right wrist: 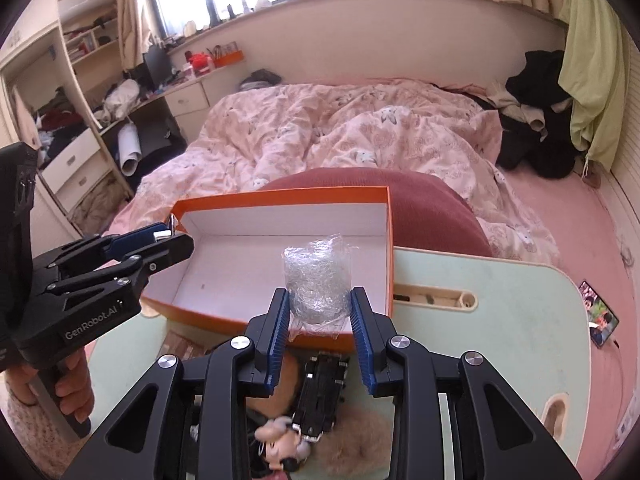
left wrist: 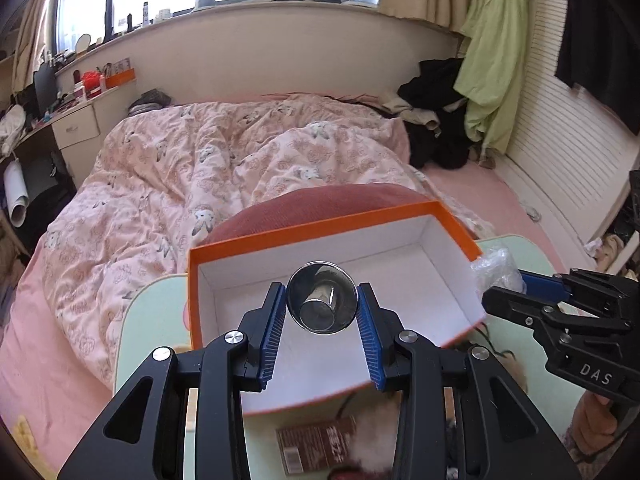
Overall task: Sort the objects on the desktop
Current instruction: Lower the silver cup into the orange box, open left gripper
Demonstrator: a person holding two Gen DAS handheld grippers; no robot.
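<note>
My left gripper [left wrist: 322,312] is shut on a shiny metal cup [left wrist: 322,303] and holds it above the open orange box [left wrist: 312,226] with a white inside. My right gripper [right wrist: 319,312] is shut on a crumpled clear plastic wrap [right wrist: 317,280], held over the box's near right corner [right wrist: 280,196]. In the left wrist view the right gripper [left wrist: 516,284] comes in from the right with the wrap [left wrist: 494,266]. In the right wrist view the left gripper [right wrist: 168,236] shows at the left over the box's left end.
The box sits on a pale green lap table [right wrist: 500,292] on a bed with a pink quilt [left wrist: 224,152]. Below the grippers lie a black toy car [right wrist: 320,392], a plush toy [right wrist: 280,436], a brown packet [left wrist: 316,444]. A phone [right wrist: 600,314] lies right; a red cushion [right wrist: 432,208] is behind the box.
</note>
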